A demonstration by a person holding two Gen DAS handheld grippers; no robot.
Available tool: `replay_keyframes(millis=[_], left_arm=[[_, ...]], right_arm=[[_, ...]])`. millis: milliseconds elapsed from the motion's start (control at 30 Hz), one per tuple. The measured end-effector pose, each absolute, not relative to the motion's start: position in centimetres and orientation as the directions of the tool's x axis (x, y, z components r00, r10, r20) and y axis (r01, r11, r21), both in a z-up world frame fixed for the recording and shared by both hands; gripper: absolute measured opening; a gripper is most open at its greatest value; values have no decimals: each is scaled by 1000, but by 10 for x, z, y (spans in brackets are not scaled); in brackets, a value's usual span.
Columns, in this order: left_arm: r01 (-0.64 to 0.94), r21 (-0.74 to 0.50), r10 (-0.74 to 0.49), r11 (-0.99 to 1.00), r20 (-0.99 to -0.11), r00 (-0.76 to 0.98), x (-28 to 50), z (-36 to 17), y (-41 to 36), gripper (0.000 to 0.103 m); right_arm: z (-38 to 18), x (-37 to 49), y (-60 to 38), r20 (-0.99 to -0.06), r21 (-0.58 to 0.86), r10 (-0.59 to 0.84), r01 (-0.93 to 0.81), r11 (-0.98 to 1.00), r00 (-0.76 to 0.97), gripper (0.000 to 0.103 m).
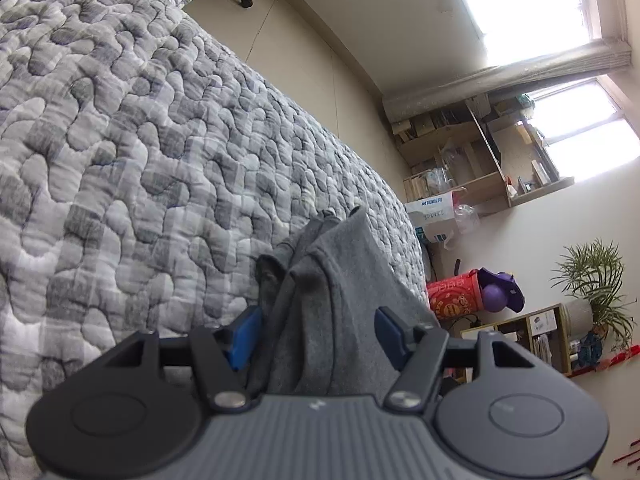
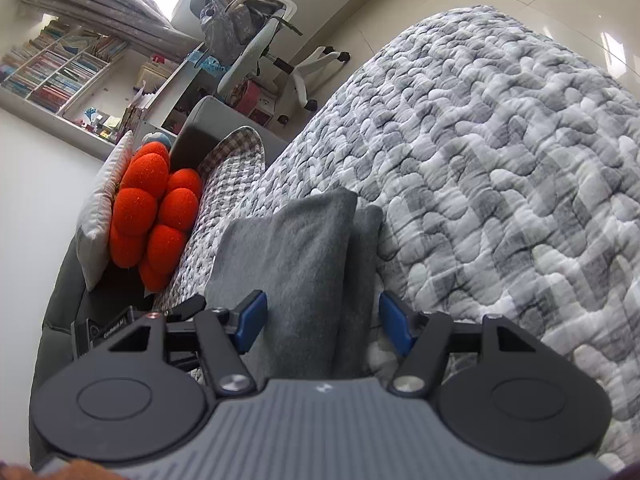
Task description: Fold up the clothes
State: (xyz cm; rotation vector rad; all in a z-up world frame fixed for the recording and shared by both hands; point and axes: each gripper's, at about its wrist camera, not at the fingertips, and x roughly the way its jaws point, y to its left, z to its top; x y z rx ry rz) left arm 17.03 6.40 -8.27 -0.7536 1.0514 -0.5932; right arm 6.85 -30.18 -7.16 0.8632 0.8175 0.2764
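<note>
Bed quilt (image 1: 140,152): a grey and white quilted cover with a pebbled stitch pattern; it fills most of both wrist views and everything else lies on it.
Grey garment (image 2: 288,268): a plain grey piece of clothing, folded into layers and lying flat on the quilt. In the right wrist view two folded edges sit side by side, ending in square corners. In the left wrist view the cloth shows seams and bunched folds at its far end.
Orange cushion (image 2: 154,212): a bumpy cushion of round orange lobes, leaning on a grey pillow (image 2: 100,216) at the head of the bed, beside the garment.
Left tongs (image 1: 316,330): blue-tipped fingers spread wide apart, one on each side of the garment, gripping nothing.
Right tongs (image 2: 320,320): spread equally wide, the garment lying between the fingers, nothing clamped.
</note>
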Motion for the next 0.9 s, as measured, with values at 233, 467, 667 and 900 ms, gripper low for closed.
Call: replay_keyframes(millis=[233,467,667,900], left_arm=[[90,-787,-751,610,-538,384,180,-89,69,64],[107,-816,-792,567,-505,342,181,-98,58,64],[59,-804,-746,591,-518,418,167,-102,46,38],[37,-760,-676,649,-554,486,143,-75,42,24]], right_arm=[[-72,63,-306,-521,772,532,102,628,667,66],[-76,67,-303,-504,784,535,99,613,678,66],[-83,68,-296,-486,791,515,104,603,706,47],[-70,73,-296,-456,797,533,61,600,712,33]])
